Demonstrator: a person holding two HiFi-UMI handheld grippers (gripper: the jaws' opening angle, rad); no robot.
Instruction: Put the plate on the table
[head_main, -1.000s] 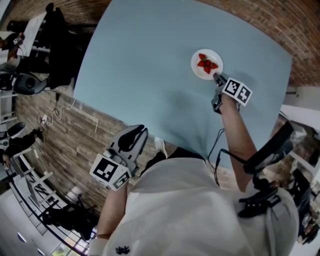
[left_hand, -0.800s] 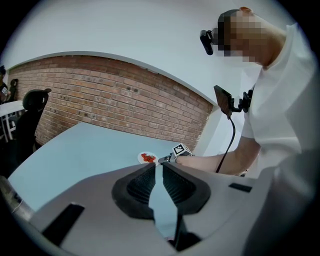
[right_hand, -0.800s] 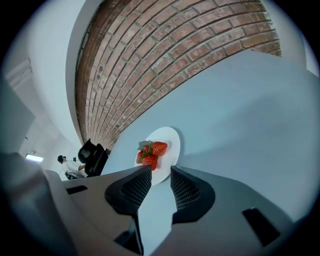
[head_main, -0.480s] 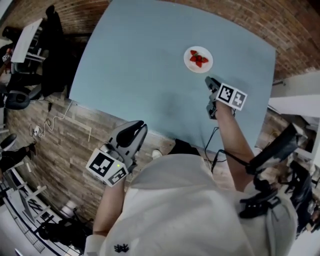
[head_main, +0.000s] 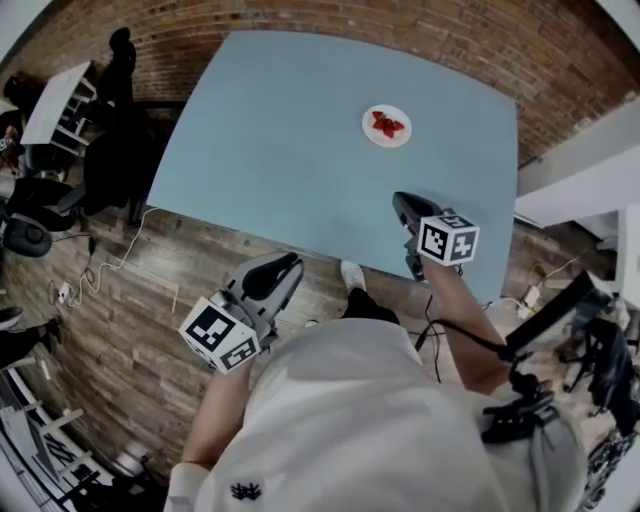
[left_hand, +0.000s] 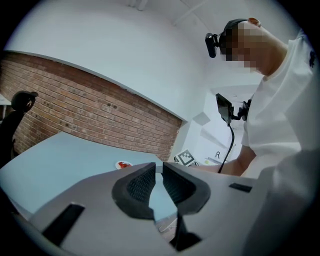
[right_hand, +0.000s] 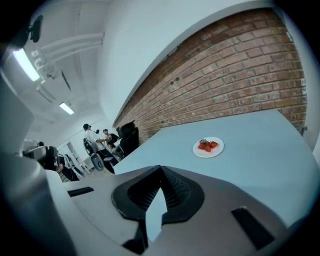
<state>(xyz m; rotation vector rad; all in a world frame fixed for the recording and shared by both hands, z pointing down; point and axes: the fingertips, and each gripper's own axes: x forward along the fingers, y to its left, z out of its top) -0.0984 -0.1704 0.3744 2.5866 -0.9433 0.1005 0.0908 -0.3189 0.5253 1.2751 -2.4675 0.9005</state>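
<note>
Blue table (head_main: 280, 120), white plate (head_main: 401, 138), red strawberries (head_main: 386, 123)

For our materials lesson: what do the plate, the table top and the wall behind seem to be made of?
Plate: probably glazed ceramic or melamine; white, smooth.
Table top: likely laminate or painted board; even pale blue, matte, no grain.
Wall: bare red brick, mortar joints visible.

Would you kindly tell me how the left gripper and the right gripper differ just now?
The left gripper has a narrow gap between its jaws; the right gripper has just closed its jaws together. The left gripper hangs over the wooden floor, the right gripper over the table. Both are empty and clear of the plate.
</note>
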